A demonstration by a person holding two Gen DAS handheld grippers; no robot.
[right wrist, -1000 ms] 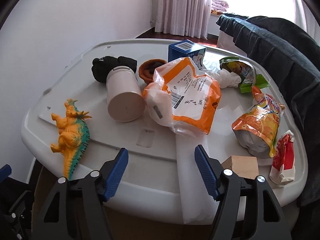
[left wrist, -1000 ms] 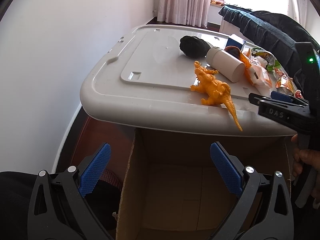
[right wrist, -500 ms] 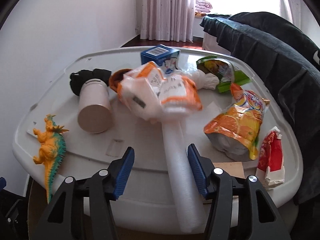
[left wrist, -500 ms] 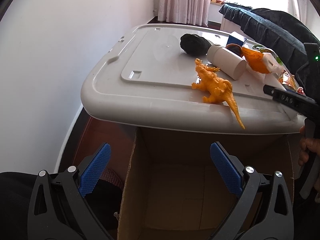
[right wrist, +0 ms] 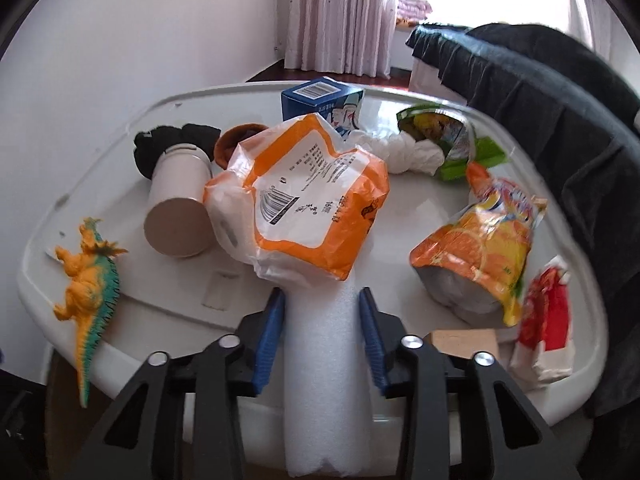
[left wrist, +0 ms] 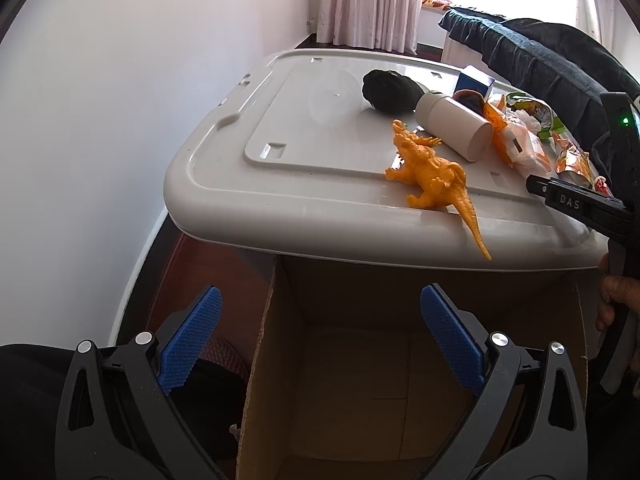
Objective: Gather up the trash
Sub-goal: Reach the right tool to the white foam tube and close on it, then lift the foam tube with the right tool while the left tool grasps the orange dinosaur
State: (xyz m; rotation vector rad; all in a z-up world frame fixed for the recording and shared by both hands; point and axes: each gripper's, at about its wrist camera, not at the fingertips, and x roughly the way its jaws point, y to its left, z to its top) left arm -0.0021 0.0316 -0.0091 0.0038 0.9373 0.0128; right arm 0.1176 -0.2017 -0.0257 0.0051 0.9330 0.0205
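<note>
Hovering wide apart with nothing between its blue pads, the left claw (left wrist: 320, 336) hangs over the open cardboard box (left wrist: 400, 380) that sits on the floor tight against the near edge of the grey bin lid (left wrist: 320, 152) serving as a worktop. That placement looks deliberate: trash lifted off the lid has only to clear the rim and drop.

On the lid's left part lies an orange toy dinosaur (right wrist: 90, 256), its tail poking past the near edge above the box. Behind it a white cylindrical container (right wrist: 180, 208) rests on its side, touching a black bundle (right wrist: 160, 144).

Toward the middle, the right claw (right wrist: 320, 332) is pinched onto a white foam tube (right wrist: 320, 360), both pads pressing its sides. The tube runs back between the fingers and forward under an orange-and-white plastic bag (right wrist: 312, 204), which seems to ride on its far end; whether the bag is attached or only draped I cannot tell.

Further right lie an orange snack pouch (right wrist: 480, 248), a red-and-white wrapper (right wrist: 548, 320) near the lid's right edge, and a green packet (right wrist: 444, 136) behind them. A dark cloth-covered piece of furniture (right wrist: 560, 120) crowds the right side, so free room for the tube is leftward and down, past the near rim into the box.
</note>
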